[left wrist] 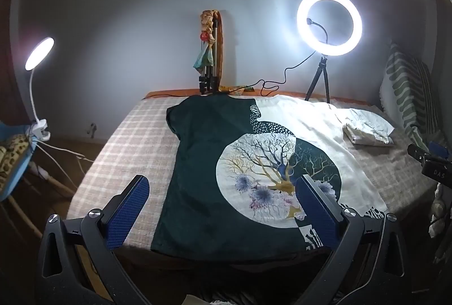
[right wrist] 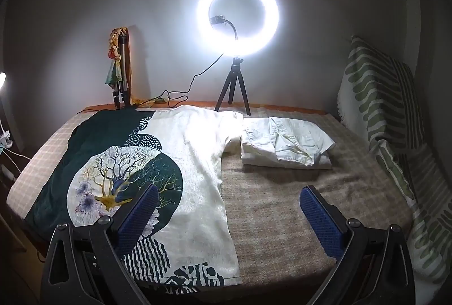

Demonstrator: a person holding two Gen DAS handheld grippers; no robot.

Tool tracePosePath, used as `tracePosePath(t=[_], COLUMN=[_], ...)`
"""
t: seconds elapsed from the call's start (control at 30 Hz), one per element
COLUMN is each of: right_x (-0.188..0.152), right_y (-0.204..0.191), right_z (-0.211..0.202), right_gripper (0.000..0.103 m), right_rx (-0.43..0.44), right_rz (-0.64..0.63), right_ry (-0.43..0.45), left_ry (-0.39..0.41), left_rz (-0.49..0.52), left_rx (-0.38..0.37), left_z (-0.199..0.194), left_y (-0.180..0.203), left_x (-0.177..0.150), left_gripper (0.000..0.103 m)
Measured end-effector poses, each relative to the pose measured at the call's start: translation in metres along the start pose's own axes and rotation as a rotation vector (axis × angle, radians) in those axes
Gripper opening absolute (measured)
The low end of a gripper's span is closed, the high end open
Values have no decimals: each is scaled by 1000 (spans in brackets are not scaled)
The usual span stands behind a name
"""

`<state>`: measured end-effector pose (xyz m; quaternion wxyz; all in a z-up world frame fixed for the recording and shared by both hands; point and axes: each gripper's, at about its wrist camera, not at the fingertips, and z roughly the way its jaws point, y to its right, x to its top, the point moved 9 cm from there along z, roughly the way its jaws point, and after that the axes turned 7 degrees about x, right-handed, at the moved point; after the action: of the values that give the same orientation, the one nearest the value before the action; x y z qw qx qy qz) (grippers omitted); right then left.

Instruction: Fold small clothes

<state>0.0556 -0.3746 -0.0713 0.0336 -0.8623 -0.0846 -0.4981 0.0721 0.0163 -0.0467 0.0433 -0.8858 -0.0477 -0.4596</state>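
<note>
While both claws, left (left wrist: 223,186) and right (right wrist: 228,199), gape empty: one shirt (right wrist: 195,163) flat on bed (right wrist: 282,206); folded whites (right wrist: 285,146) at two o'clock.

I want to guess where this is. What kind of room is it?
Probably a bedroom set up for filming. There's a bed with a checked cover, a leaf-patterned pillow against the wall, and a glowing ring light on a small tripod.

Bare blanket (right wrist: 282,206) beside shirt (right wrist: 197,163) — free; folded pile (right wrist: 285,146), tripod (right wrist: 233,90) block behind.
</note>
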Motion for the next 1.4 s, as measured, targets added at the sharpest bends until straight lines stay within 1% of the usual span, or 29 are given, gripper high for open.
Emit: tracePosePath(t=[0.3, 1.4], right_x=[1, 2], right_y=[-7, -12], right_z=[1, 1], right_gripper=[102, 102], right_rx=[16, 16], right_rz=[-14, -14], right_ry=[3, 4], left_ry=[9, 17], left_rz=[-3, -9], left_rx=[9, 12], left_z=[-3, -6], left_y=[-4, -1], left_x=[2, -1], left_gripper=[102, 102])
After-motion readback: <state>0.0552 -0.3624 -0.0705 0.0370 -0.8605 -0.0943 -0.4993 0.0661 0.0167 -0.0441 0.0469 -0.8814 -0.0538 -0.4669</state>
